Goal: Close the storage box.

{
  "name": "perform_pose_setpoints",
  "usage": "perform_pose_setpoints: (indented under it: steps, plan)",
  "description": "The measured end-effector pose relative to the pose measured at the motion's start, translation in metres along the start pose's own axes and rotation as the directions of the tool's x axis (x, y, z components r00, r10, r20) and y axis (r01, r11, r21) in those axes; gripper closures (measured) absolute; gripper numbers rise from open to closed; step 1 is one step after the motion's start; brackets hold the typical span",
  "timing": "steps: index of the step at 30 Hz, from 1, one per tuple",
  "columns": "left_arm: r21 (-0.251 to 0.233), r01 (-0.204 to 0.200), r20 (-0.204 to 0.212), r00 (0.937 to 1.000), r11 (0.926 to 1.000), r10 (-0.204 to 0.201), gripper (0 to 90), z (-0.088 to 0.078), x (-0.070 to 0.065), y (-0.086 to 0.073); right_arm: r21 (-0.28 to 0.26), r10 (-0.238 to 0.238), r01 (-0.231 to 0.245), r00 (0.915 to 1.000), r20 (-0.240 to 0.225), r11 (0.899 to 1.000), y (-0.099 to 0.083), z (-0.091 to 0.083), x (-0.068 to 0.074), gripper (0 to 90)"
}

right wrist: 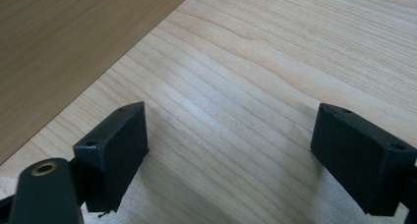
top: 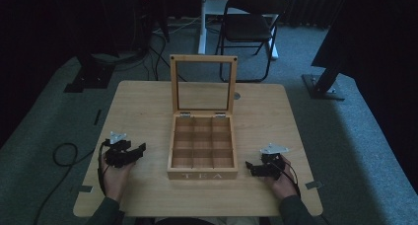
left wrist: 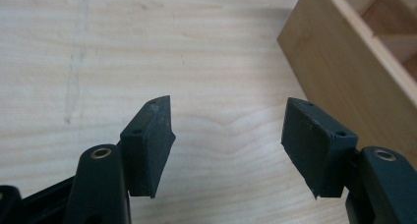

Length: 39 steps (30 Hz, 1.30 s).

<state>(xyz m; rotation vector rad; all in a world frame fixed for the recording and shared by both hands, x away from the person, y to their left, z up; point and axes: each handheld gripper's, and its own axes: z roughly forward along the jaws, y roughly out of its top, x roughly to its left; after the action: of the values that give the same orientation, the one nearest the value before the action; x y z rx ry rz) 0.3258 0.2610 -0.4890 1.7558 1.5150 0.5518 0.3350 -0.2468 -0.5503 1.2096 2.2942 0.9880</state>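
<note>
Your jaws stand apart on both sides, with nothing between them but bare wood. The left gripper (top: 129,154) rests at lower left of the high view, its pads spread over the table (left wrist: 147,52), with a wall of the tea box (left wrist: 339,71) rising at the upper right of the left gripper view. The right gripper (top: 257,169) sits at lower right of the high view, likewise spread wide and empty, the box's side filling the upper left of the right gripper view.

Between your hands, at the centre of the frame, the wooden tea box (top: 202,174) faces you, its glass-paned lid (top: 203,60) already swung upright on its hinges. Its nine compartments look empty as far as the dim light allows. By the look of it the opening is done; no tea bags or other contents lie on the table, so whatever follows, whether filling or closing, has not begun.
</note>
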Motion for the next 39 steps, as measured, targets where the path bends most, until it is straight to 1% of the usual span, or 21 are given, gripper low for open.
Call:
perform_pose_setpoints:
  steps: [3,6,8,9,11,16,21,24,26,27,35,37,39]
  plan:
    - [-0.019,-0.014,0.001,0.9999,0.9997,0.014,36.4,-0.004,0.003,0.010,-0.001,-0.001,0.001,1.0000,0.000,1.000,0.000,0.000,0.000,13.7]
    - [-0.033,-0.017,-0.006,0.9998,0.9993,0.017,36.4,-0.007,0.005,0.018,-0.001,-0.001,0.001,1.0000,0.000,1.000,0.000,0.000,0.000,13.7]
    - [-0.033,-0.017,-0.006,0.9998,0.9993,0.017,36.4,-0.007,0.005,0.018,-0.001,-0.001,0.001,1.0000,0.000,1.000,0.000,0.000,0.000,13.7]
    - [-0.043,-0.028,-0.006,0.9996,0.9987,0.028,36.4,-0.010,0.006,0.026,0.000,-0.001,0.001,1.0000,0.000,1.000,0.000,0.000,0.000,13.7]
    - [-0.044,-0.036,-0.005,0.9993,0.9984,0.036,36.2,-0.012,0.006,0.030,0.000,-0.001,0.001,1.0000,0.000,1.000,0.000,0.000,0.000,13.7]
    - [-0.040,-0.057,0.009,0.9983,0.9976,0.057,35.9,-0.012,0.003,0.038,0.000,-0.002,0.002,1.0000,0.001,1.000,0.000,0.000,0.000,13.7]
    - [-0.050,-0.069,0.023,0.9973,0.9964,0.070,36.0,-0.011,-0.001,0.046,-0.001,0.000,0.000,1.0000,0.003,1.000,0.000,0.000,0.000,13.7]
    - [-0.053,-0.093,0.028,0.9951,0.9943,0.094,36.0,-0.010,-0.004,0.051,-0.001,0.000,0.000,1.0000,0.003,1.000,0.000,0.000,0.000,13.7]
    - [-0.057,-0.096,0.030,0.9947,0.9937,0.098,36.0,-0.010,-0.005,0.053,-0.001,0.000,0.000,1.0000,0.003,1.000,0.000,0.000,0.000,13.8]
    - [-0.062,-0.107,0.037,0.9933,0.9923,0.109,36.0,-0.010,-0.007,0.056,-0.001,0.000,0.000,1.0000,0.003,1.000,0.000,0.000,0.000,13.7]
    - [-0.088,-0.118,0.044,0.9915,0.9891,0.122,35.9,-0.010,-0.012,0.070,-0.001,0.001,-0.001,1.0000,0.004,1.000,0.000,0.000,0.000,13.7]
    - [-0.094,-0.126,0.046,0.9903,0.9876,0.131,35.9,-0.010,-0.014,0.074,-0.001,0.002,-0.002,1.0000,0.004,1.000,0.000,0.000,0.000,13.7]
    - [-0.094,-0.144,0.046,0.9879,0.9851,0.148,35.9,-0.009,-0.016,0.078,-0.001,0.002,-0.002,1.0000,0.004,1.000,0.000,0.000,0.000,13.7]
